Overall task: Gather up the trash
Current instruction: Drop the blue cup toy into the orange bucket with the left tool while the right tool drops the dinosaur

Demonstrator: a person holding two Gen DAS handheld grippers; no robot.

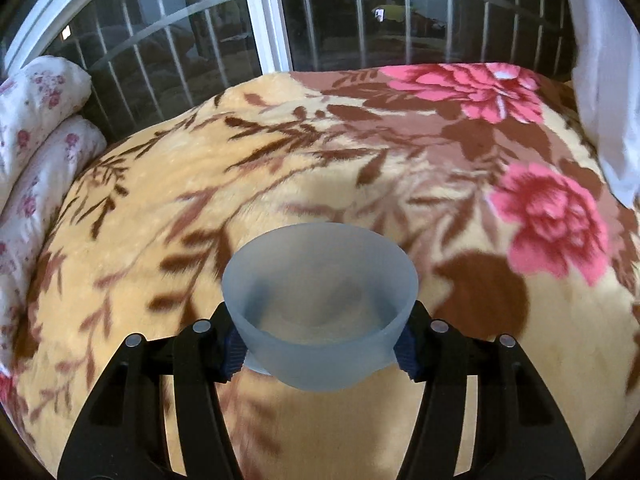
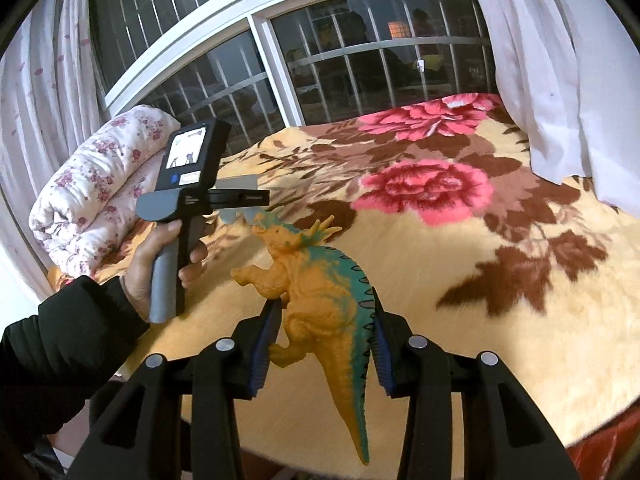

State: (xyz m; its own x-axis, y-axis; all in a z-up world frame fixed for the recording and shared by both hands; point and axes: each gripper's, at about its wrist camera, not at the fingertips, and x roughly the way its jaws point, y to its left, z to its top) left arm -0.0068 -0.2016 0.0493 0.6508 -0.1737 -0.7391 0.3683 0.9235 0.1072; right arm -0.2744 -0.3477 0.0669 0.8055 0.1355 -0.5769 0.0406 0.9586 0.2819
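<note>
2 grippers are over a bed, and each one has a thing in it. The left gripper (image 1: pixel 320 354) has a see-through bluish plastic cup (image 1: pixel 320 304) between its blue pads; the jaws stand about half open and press on the cup's 2 sides near its bottom, with the open rim up and away from the camera. The cup is held up over the blanket (image 1: pixel 200 184), which is yellow with brown leaves and big pink flowers. The right gripper (image 2: pixel 320 350) has a toy dinosaur (image 2: pixel 320 292), orange with a green back, and its jaws are nearly closed on the toy's middle; the head points up and the tail hangs down past the bed's edge. In the right wrist view a hand (image 2: pixel 160 264) in a dark sleeve holds the left gripper's grey handle, and a small screen (image 2: pixel 186 152) on top has writing too small to read. 2 rolled quilts (image 2: pixel 96 196) with little pink flowers lie at the bed's left side by the barred window (image 2: pixel 360 68), and a white curtain (image 2: pixel 560 80) hangs on the right
</note>
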